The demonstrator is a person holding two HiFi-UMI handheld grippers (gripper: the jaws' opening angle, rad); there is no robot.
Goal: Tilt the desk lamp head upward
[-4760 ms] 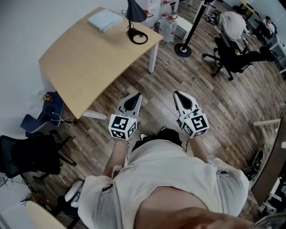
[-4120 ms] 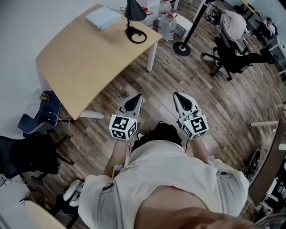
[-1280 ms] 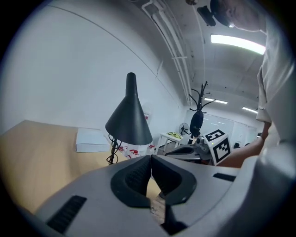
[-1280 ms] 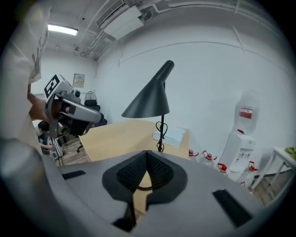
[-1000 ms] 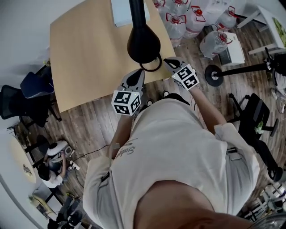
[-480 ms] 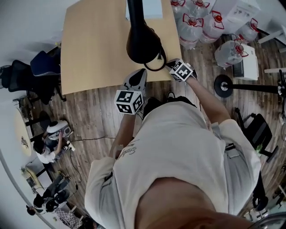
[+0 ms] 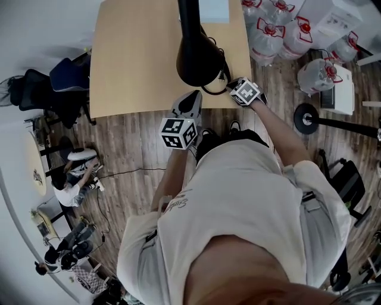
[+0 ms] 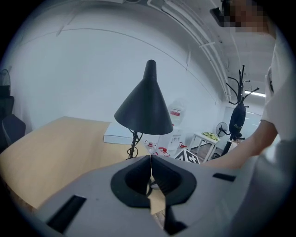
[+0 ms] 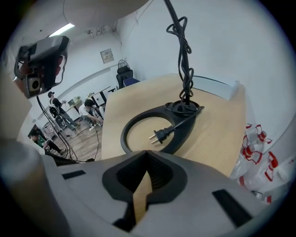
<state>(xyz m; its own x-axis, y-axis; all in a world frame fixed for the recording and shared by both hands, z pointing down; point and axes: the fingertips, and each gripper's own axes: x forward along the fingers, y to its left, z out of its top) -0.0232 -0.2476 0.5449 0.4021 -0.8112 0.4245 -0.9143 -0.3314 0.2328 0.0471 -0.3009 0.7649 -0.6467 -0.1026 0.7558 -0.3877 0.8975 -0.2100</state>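
The black desk lamp stands near the front right corner of the wooden desk (image 7: 137, 53). Its cone head (image 7: 199, 59) points down over the ring-shaped base (image 9: 157, 127). In the left gripper view the head (image 8: 145, 109) hangs just ahead and above the jaws. A cord winds up the stem, and its plug (image 9: 159, 135) lies on the ring. My left gripper (image 7: 191, 96) is shut and empty just below the head, apart from it. My right gripper (image 7: 232, 85) is shut and empty at the desk edge, close to the base ring.
A flat white box (image 7: 214, 9) lies on the desk behind the lamp. Several water bottles (image 7: 280, 30) stand on the floor to the right, near a coat stand's round foot (image 7: 308, 117). Dark chairs (image 7: 65, 83) sit left of the desk.
The person has walked from mid-room up to the desk. Both grippers now sit at the lamp, the right one reaching in beside the base ring over the last second.
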